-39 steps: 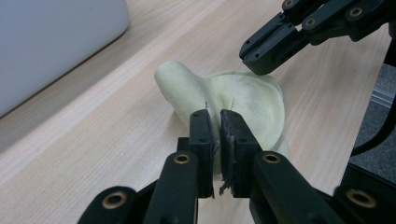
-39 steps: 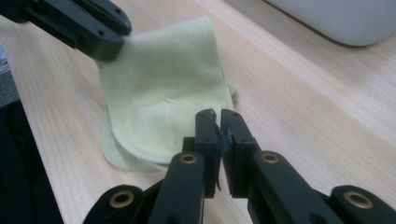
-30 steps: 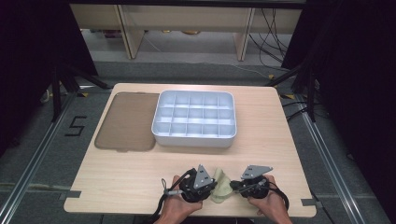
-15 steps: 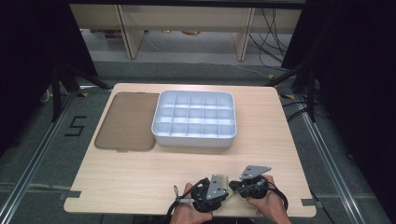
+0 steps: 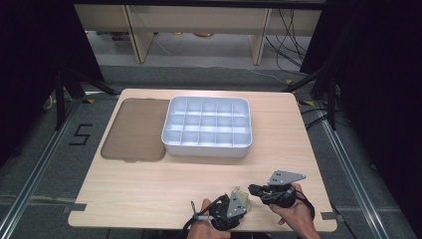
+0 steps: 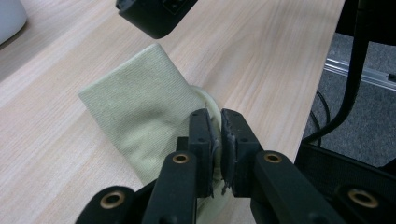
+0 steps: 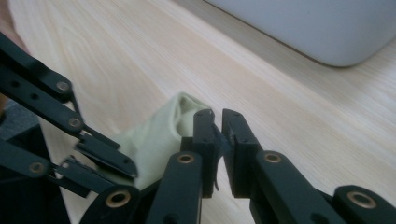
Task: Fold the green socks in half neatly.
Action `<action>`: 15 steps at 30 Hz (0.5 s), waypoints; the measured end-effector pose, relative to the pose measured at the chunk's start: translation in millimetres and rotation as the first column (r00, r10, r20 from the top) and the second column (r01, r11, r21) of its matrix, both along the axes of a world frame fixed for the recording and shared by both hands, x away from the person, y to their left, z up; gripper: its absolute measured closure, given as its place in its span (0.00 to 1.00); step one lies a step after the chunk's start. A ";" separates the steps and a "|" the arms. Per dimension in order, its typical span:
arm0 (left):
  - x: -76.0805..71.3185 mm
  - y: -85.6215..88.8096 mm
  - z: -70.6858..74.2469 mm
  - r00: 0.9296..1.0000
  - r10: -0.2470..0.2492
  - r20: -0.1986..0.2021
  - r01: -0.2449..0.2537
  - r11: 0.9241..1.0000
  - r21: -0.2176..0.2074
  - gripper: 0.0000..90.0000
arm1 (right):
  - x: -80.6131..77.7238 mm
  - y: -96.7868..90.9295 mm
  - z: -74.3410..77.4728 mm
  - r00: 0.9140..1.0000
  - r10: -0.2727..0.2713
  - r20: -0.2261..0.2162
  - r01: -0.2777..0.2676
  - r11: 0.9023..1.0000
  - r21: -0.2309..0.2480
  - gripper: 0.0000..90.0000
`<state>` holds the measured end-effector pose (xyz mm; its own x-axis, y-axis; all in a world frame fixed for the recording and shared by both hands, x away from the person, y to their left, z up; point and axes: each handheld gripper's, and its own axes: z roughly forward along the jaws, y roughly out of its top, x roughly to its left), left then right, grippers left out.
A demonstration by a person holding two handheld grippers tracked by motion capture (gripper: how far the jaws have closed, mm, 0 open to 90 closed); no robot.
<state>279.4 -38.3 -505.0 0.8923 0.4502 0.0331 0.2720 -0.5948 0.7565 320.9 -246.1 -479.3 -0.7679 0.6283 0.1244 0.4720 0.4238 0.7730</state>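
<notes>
Jaws of both grippers are drawn nearly together, each pinching a piece of the same pale green cloth [image 6: 140, 121]: the left gripper [image 6: 217, 140] clamps its rolled hem, and the right gripper [image 7: 217, 140] nips a fold of it, though whether that second grip goes beyond the very edge I cannot tell. In the high view the cloth [image 5: 243, 200] lies near the front edge of the tabletop [image 5: 149, 194], at about 5 o'clock from the white compartment tray [image 5: 206, 145], bunched between the left gripper [image 5: 230, 211] and the right gripper [image 5: 259, 190], which sits at roughly 2 o'clock from its partner. A brown lid [image 5: 134, 129] rests flat at 9 o'clock of the tray, touching or just beside it. The step in hand looks like folding or shaping the cloth with two holds. To do it well, I would keep both pinches firm and move the hands as a pair, so the fabric stays taut between them and does not sag into a loose heap. Lifting only slightly off the wood should let the free panel slide without dragging or catching. The grips are close together, so the black linkages could knock; spreading them toward 3 and 9 o'clock gives cleaner control. Staying away from the near edge matters, since a slipped corner could fall to the floor.
</notes>
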 end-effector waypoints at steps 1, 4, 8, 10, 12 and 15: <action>-0.2 0.1 0.0 1.000 -0.001 -0.004 0.001 1.000 0.001 0.92 | -0.5 1.6 1.0 1.000 0.018 0.008 -0.018 1.000 0.006 0.94; -0.8 -0.7 -1.0 1.000 0.016 -0.006 -0.016 1.000 -0.019 0.91 | -2.6 8.2 4.7 0.998 0.047 0.036 -0.048 0.998 0.027 0.94; -1.0 -0.7 -0.6 1.000 0.016 -0.009 -0.016 1.000 -0.009 0.91 | -4.3 14.1 6.9 0.996 0.073 0.042 -0.076 0.996 0.055 0.94; -2.2 -1.3 -0.9 1.000 0.020 -0.021 -0.021 1.000 -0.015 0.91 | -5.4 18.3 4.8 0.997 0.082 0.013 -0.083 0.995 0.062 0.94; -2.8 -2.0 -1.5 1.000 0.025 -0.017 -0.025 0.999 -0.022 0.90 | -5.6 21.8 0.9 0.995 0.103 -0.006 -0.102 0.993 0.050 0.93; -2.3 -1.8 -1.4 0.999 0.032 -0.017 -0.033 0.999 -0.017 0.89 | -0.4 22.9 -5.7 0.992 0.124 -0.002 -0.124 0.992 -0.005 0.94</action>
<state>277.0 -40.0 -506.4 0.8776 0.4794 0.0104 0.3036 -0.5723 0.7618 320.5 -223.2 -485.1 -0.8397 0.5290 0.1228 0.4171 0.4835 0.7696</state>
